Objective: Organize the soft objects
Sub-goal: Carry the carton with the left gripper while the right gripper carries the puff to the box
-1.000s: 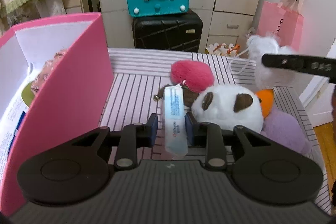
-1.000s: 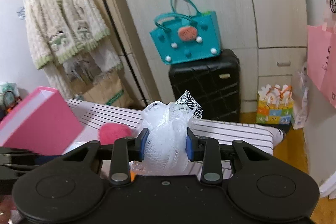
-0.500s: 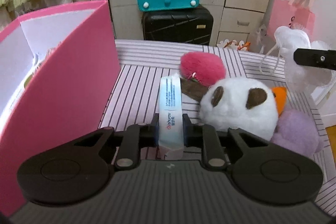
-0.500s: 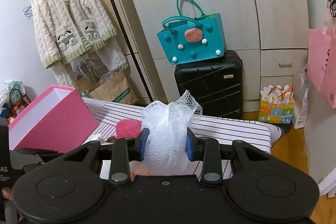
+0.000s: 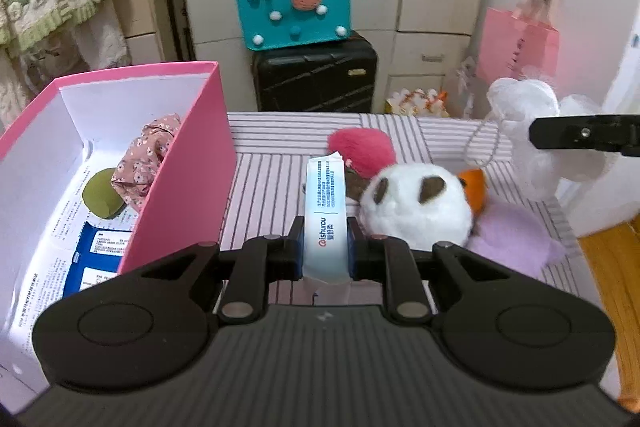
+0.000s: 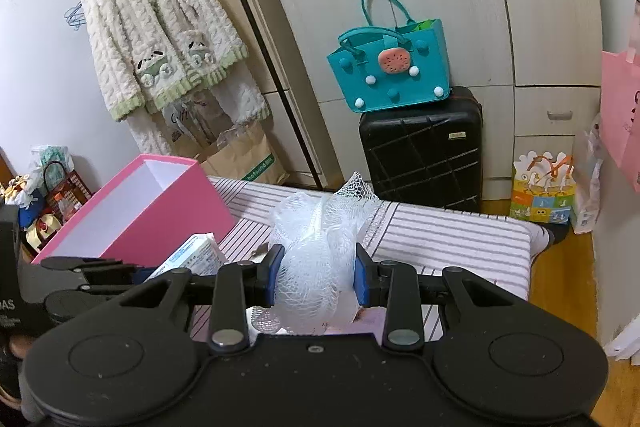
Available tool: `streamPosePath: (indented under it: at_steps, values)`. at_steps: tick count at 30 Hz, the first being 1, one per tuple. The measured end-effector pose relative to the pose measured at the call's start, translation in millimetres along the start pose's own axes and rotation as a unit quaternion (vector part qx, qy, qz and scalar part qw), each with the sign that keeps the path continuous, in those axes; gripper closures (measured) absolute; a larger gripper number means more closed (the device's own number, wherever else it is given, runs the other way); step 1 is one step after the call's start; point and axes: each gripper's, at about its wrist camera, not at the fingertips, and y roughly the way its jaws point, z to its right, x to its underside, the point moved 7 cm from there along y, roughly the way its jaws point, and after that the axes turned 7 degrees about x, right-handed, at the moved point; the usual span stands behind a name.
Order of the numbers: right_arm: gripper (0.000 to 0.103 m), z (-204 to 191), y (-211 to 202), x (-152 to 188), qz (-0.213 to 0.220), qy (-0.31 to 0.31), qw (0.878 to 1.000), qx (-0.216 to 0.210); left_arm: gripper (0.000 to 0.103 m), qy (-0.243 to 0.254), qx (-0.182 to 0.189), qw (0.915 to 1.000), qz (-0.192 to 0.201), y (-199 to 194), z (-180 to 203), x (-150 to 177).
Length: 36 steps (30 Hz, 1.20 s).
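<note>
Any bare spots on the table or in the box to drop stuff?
Striped table is bare between pink box and tissue pack, plus the far strip. Box's near-left floor is open. Crowded around panda at right.

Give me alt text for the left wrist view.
The left gripper holds a white-and-blue tissue pack above a striped table, beside an open pink box. Right of it lie a panda plush and other plush toys.

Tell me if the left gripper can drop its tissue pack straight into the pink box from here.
Probably yes. The left gripper holds the tissue pack clear of the table, and the pink box beside it is open-topped with bare floor left; only its near wall must be cleared.
</note>
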Motion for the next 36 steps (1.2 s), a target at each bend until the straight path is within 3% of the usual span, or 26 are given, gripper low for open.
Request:
streamPosePath:
  at_steps: [6,19,28,36]
  values:
    - [0.064,-17.2,-18.8,11.0,-0.012,-0.006,1.0,0.001,0.085,0.031,0.037,0.9981,-0.038,-18.2,6.3,9.0]
    - [0.063,-60.1,-40.9,45.3,-0.047,-0.021,0.998,-0.021,0.085,0.071,0.094,0.9899,-0.079,-53.6,7.5,19.1]
    - [0.063,-86.0,-54.9,63.2,-0.072,-0.022,0.997,-0.02,0.085,0.099,0.13,0.9782,-0.128,-77.6,4.2,33.9]
    - [0.063,-119.3,-66.6,77.5,-0.101,-0.034,0.994,-0.032,0.085,0.085,0.165,0.9667,-0.176,-108.4,-14.6,46.4]
